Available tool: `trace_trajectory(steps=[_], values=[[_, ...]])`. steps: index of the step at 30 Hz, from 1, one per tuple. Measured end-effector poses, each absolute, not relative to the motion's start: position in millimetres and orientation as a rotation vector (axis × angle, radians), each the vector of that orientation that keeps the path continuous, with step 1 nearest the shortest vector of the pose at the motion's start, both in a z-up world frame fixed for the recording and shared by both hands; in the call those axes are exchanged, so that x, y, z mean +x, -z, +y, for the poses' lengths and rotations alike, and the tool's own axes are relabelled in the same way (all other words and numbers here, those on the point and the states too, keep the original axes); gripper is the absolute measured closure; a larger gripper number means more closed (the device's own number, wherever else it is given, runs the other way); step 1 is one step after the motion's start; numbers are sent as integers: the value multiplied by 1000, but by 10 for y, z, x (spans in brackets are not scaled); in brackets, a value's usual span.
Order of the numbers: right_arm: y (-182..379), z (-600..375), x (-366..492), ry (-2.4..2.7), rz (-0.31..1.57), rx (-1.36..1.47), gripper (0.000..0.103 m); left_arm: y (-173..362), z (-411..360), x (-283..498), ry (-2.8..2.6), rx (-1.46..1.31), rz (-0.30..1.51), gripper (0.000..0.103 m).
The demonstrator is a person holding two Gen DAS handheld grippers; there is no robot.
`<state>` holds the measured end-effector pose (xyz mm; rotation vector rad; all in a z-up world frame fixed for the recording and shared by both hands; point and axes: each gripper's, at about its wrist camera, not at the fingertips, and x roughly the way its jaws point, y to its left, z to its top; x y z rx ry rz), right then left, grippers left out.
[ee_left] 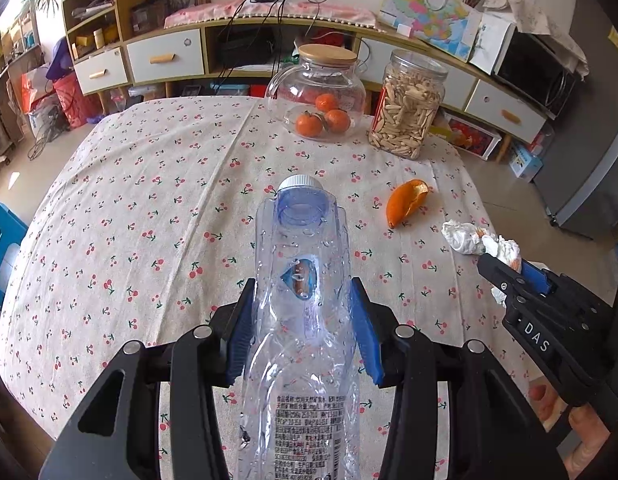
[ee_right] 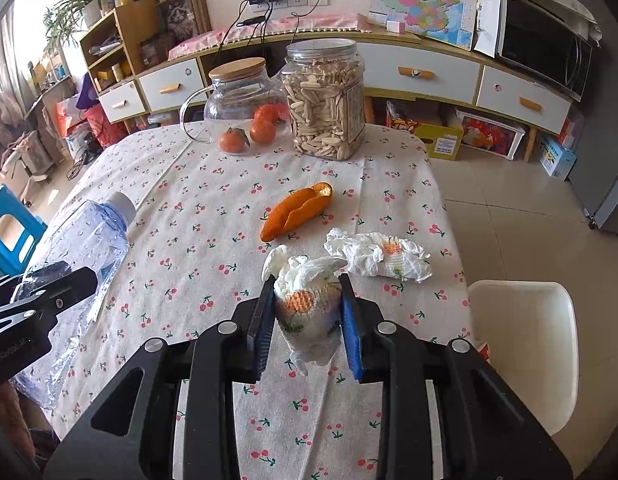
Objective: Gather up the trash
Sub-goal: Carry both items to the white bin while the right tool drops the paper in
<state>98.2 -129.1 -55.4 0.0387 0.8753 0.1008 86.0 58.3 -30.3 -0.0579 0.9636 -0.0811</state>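
Note:
A crushed clear plastic bottle (ee_left: 305, 240) with a white cap sits lengthwise between the blue pads of my left gripper (ee_left: 303, 292), which is shut on it above the cherry-print tablecloth (ee_left: 149, 200). In the right wrist view the bottle (ee_right: 93, 232) and left gripper (ee_right: 75, 282) are at the left edge. My right gripper (ee_right: 307, 284) is shut on a crumpled white tissue (ee_right: 305, 304) with an orange patch, lifted off the cloth. A second crumpled tissue (ee_right: 379, 256) lies just beyond it. An orange peel (ee_right: 297, 210) lies farther back. From the left wrist, the right gripper (ee_left: 505, 262) is at the right edge and the peel (ee_left: 407, 202) is to its left.
A glass jug (ee_left: 317, 92) holding three tangerines and a tall jar of seeds (ee_left: 409, 104) stand at the table's far edge. A white chair (ee_right: 525, 344) is at the table's right side, a blue stool (ee_right: 9, 228) at its left. Cabinets line the back wall.

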Motion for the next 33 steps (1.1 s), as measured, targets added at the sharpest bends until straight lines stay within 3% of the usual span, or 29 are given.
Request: trace_trajectory(steps=[33], values=[[312,-2578,572,188,775,52,73,91,-637,869,246,-36,897,58]])
